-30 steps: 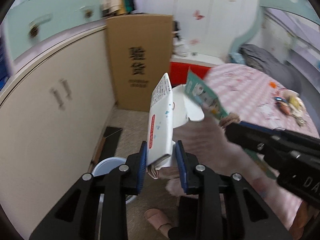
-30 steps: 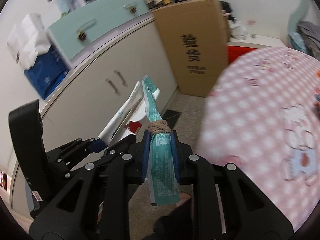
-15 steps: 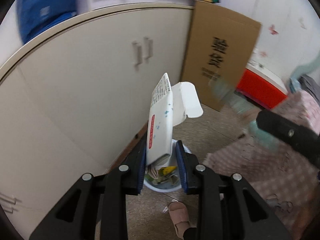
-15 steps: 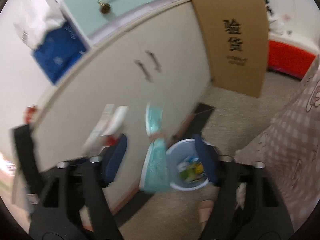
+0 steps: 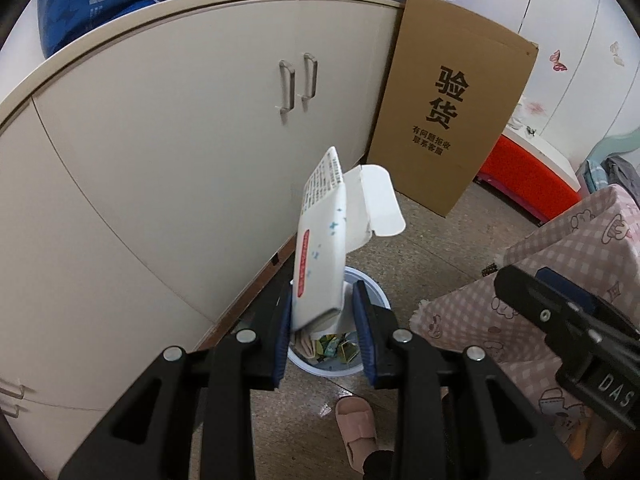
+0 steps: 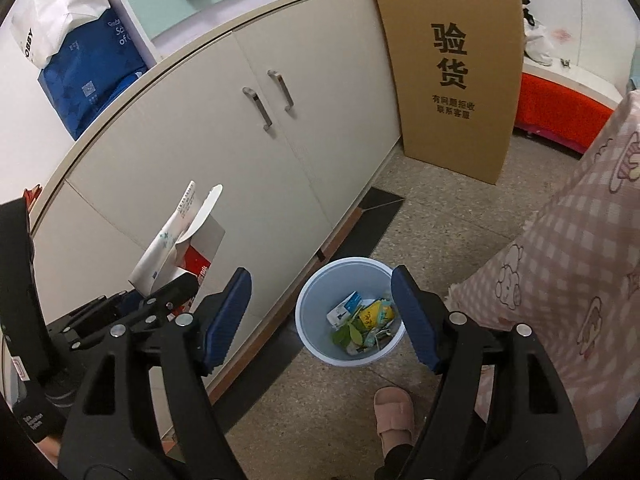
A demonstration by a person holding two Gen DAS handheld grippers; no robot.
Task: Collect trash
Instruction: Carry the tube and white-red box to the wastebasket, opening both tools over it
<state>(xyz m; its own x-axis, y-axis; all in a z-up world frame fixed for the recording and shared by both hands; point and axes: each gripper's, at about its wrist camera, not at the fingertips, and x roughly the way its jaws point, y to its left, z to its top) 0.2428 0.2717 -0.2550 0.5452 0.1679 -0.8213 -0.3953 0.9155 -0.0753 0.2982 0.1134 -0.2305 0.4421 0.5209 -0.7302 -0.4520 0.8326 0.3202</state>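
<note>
At the far left, a blue bag [image 6: 88, 76] with a white bag [image 6: 52, 20] behind it sits on top of a long cream cabinet [image 5: 160, 168], whose two metal handles [image 6: 268, 100] meet at the middle doors. In front of the cabinet, the left gripper [image 5: 322, 328] is clamped on the lower end of a flattened white carton [image 5: 320, 252] with a red stripe and small print; the carton stands nearly upright between the blue pads, its open flap [image 5: 380, 206] folded out to the right. Directly below it on the speckled floor [image 6: 432, 216] stands a pale blue trash bin [image 6: 308, 304], just beside the cabinet's base. The bin holds mixed litter [image 6: 360, 324]: green leaves, a yellow wrapper, a small white and blue packet and what seems to be a teal wrapper, though the pile is too tangled to be sure. The right gripper [image 6: 322, 316] hangs above the bin with its jaws spread wide and nothing between them. Just below the bin, a foot in a pink slipper [image 6: 394, 416] rests on the floor. Further right, a tall brown cardboard box [image 6: 452, 64] printed with black characters leans against the cabinet's end. Beyond it sits a red and white bench [image 6: 560, 108]. At the right edge, a pink checked cloth [image 6: 568, 264] with cartoon figures hangs down.
</note>
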